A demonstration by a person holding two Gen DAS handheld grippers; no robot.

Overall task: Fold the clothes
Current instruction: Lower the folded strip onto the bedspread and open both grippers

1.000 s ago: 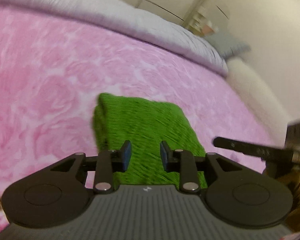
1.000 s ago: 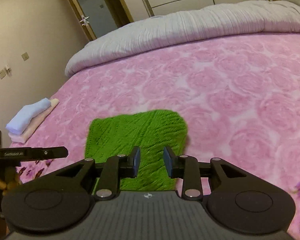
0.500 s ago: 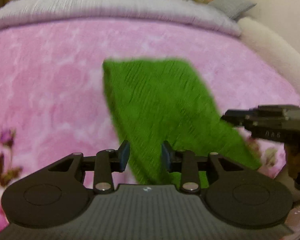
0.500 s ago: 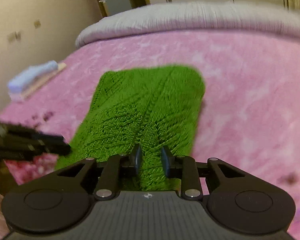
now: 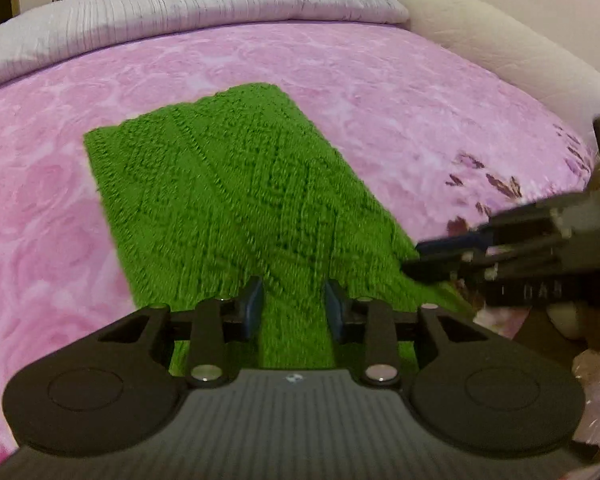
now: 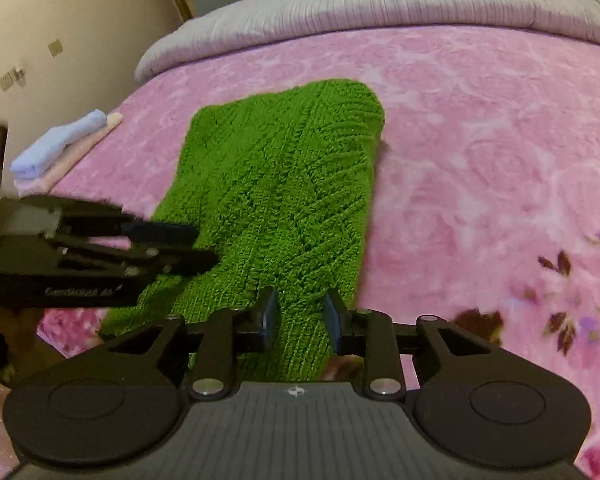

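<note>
A wide bed under a pink rose-patterned plush blanket (image 6: pixel 480 152) fills the room, a grey quilted duvet (image 6: pixel 380 4) bunched along its far edge. Beige walls (image 6: pixel 60 12) carry small switch plates; a cream padded headboard (image 5: pixel 500 40) curves alongside.

A knitted garment (image 6: pixel 284 184) is lying on the bed (image 6: pixel 480 128); a folded stack (image 6: pixel 60 148) is sitting at the bed's left edge, a duvet (image 6: pixel 380 4) lying behind.

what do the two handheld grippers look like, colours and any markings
Both match. The left gripper and right gripper each have a dark grey ribbed body with a small white logo, matt black linkage arms with round silver pivot screws, and blue pads on the fingertips. The left gripper's side bears small pale lettering, too blurred to read.
</note>
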